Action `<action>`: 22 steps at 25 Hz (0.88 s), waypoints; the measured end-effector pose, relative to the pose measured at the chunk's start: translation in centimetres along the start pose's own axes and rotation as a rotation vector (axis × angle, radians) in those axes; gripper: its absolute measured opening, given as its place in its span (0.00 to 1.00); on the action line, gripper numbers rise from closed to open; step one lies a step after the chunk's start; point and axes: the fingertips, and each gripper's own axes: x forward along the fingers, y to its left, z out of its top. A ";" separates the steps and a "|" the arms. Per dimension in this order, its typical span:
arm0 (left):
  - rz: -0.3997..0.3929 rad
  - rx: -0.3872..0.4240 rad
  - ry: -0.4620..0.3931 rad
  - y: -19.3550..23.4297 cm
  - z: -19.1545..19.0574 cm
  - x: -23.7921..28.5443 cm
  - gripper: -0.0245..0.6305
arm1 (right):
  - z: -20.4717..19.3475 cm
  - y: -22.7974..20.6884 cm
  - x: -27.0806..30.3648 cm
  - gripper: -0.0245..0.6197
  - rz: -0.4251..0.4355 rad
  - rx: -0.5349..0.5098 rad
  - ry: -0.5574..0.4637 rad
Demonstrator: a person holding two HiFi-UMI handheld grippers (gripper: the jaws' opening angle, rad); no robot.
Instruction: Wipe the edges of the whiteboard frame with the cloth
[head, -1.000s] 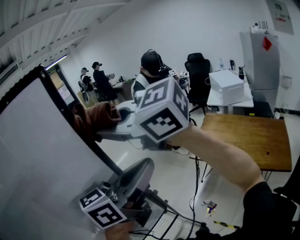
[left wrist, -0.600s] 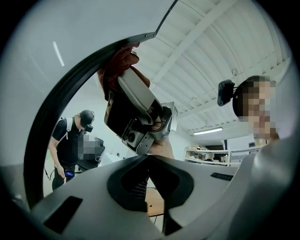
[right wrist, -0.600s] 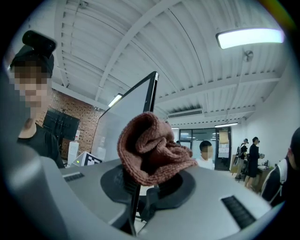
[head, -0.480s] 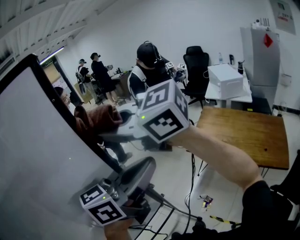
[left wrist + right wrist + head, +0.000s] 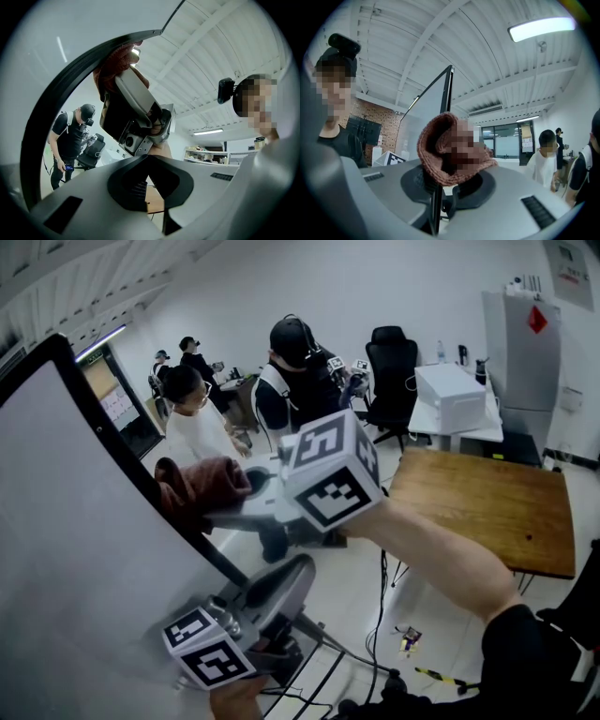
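The whiteboard stands at the left, its black frame (image 5: pixel 106 409) slanting down to the right. A brown cloth (image 5: pixel 202 482) is wrapped over that edge, and my right gripper (image 5: pixel 217 507) is shut on it. In the right gripper view the cloth (image 5: pixel 433 157) bulges from the right gripper (image 5: pixel 445 187), and the frame (image 5: pixel 447 93) runs up between the jaws. My left gripper (image 5: pixel 286 577) sits lower, close to the frame's bottom end, away from the cloth. In the left gripper view the left gripper (image 5: pixel 150 164) is shut and holds nothing that I can see.
A wooden table (image 5: pixel 487 512) stands to the right. A person in black (image 5: pixel 300 381) and a person in white (image 5: pixel 192 423) are just behind the board. Farther back are a black office chair (image 5: pixel 394 371), a white desk (image 5: pixel 455 427) and a grey cabinet (image 5: pixel 525 352). Cables (image 5: pixel 408 638) lie on the floor.
The cloth and right gripper have shifted slightly down the frame edge. A person in white has stepped into view behind the board. The left gripper has barely moved.
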 end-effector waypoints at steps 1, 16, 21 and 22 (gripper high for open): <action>0.000 -0.002 0.001 0.0 0.0 0.0 0.03 | -0.2 0.0 0.0 0.16 -0.001 0.002 0.002; 0.017 -0.037 0.032 0.8 -2.5 -0.3 0.03 | -3.4 0.2 -0.1 0.16 0.001 0.038 0.029; 0.032 -0.066 0.039 1.4 -3.9 -1.1 0.03 | -4.7 0.4 0.0 0.16 0.008 0.061 0.038; 0.033 -0.067 0.036 1.6 -5.2 -1.6 0.03 | -6.0 0.9 0.2 0.16 0.010 0.061 0.041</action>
